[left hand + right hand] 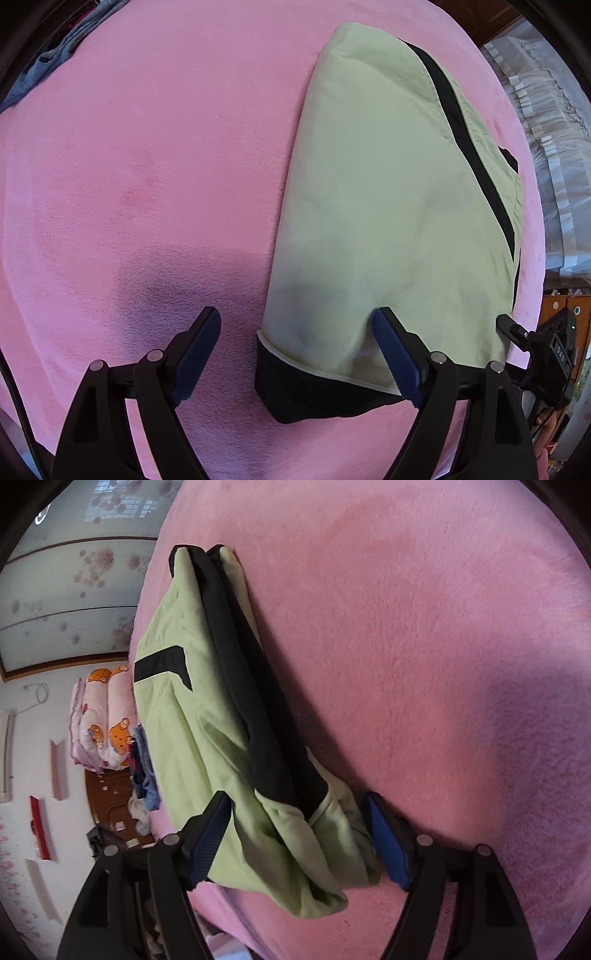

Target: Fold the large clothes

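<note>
The right claw (297,840) stands open astride the green jacket's (221,738) bunched end, the left claw (297,354) open over its hem; lifting carelessly could snag and undo the fold.

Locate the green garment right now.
The folded green garment lies on the pink blanket, right of centre in the left wrist view, its near end between the open right gripper.
</note>
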